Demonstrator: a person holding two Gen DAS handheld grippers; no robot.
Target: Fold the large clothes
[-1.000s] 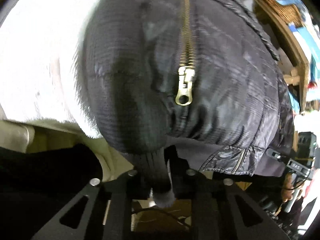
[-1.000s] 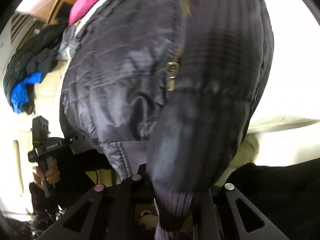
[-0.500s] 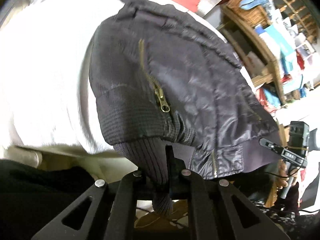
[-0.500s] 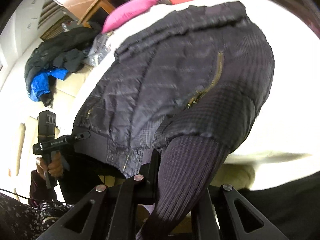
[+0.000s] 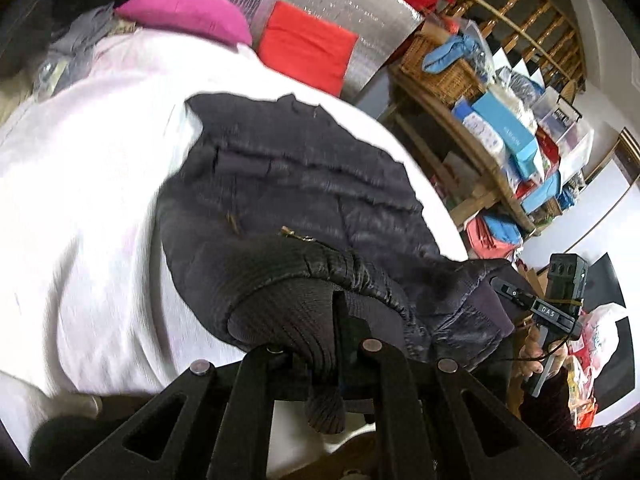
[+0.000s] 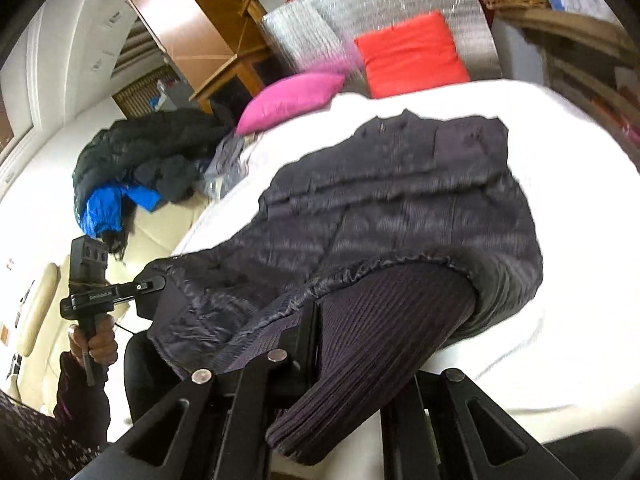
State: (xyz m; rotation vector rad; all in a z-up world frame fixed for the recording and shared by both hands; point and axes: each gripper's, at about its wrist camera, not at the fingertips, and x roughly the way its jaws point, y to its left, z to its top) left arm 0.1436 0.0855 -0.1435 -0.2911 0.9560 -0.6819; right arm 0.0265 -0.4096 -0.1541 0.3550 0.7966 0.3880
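A dark quilted jacket (image 5: 304, 200) lies spread on a white bed cover (image 5: 80, 200), its near end lifted. My left gripper (image 5: 334, 340) is shut on a ribbed knit cuff (image 5: 288, 320) that hangs down between its fingers. In the right wrist view the same jacket (image 6: 400, 216) stretches away, and my right gripper (image 6: 324, 340) is shut on the other ribbed cuff (image 6: 380, 340). Each view shows the other gripper held in a hand: the right gripper (image 5: 520, 300) beside the jacket's hem, the left gripper (image 6: 148, 284) at the hem's far corner.
A pink pillow (image 5: 184, 12) and a red cushion (image 5: 308, 52) sit at the head of the bed. A wooden shelf (image 5: 460, 128) with boxes and baskets stands to the right. A heap of dark and blue clothes (image 6: 132, 172) lies left of the bed.
Both grippers have risen with the cuffs in them, pulling the sleeves up. The jacket now sits lower and farther in both views, with more of the bed and room showing.
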